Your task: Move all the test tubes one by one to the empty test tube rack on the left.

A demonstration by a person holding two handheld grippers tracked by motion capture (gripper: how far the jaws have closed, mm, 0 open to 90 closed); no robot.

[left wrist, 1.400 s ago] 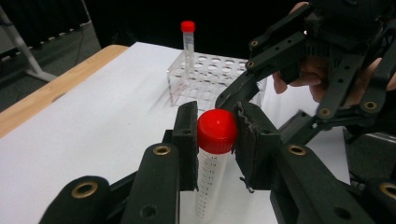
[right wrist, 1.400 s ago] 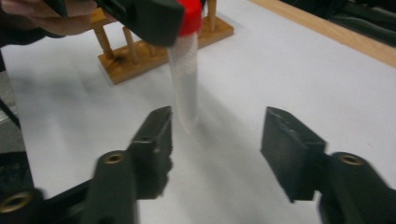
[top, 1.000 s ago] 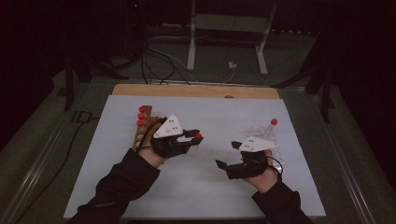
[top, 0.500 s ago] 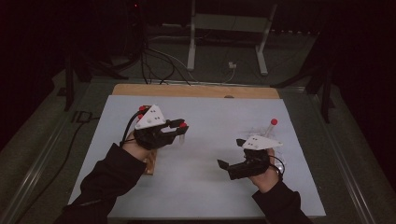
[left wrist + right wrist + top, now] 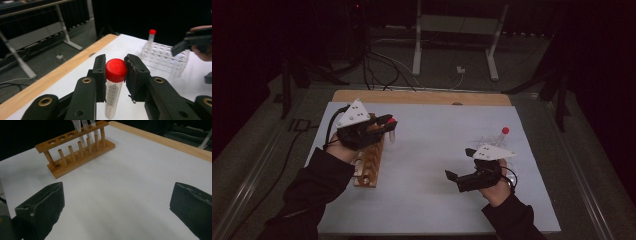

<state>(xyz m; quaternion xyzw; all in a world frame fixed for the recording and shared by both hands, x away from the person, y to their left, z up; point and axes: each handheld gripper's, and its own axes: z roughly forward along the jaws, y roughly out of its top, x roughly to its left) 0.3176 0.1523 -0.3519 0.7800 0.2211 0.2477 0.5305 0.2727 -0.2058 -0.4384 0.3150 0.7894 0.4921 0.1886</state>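
Above the wooden tube rack [image 5: 368, 161], the left gripper [image 5: 387, 122], clamping 1 red-capped clear plastic tube [image 5: 114, 86], has risen since earlier; the right gripper [image 5: 457, 176] stays open.

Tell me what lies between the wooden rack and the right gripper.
Bare white table top between the wooden rack and the right gripper, as the right gripper view shows.

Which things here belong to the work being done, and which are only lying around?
In the job: left gripper, red-capped tube, wooden rack, clear rack, right gripper.

Lying about: cables, metal stand.
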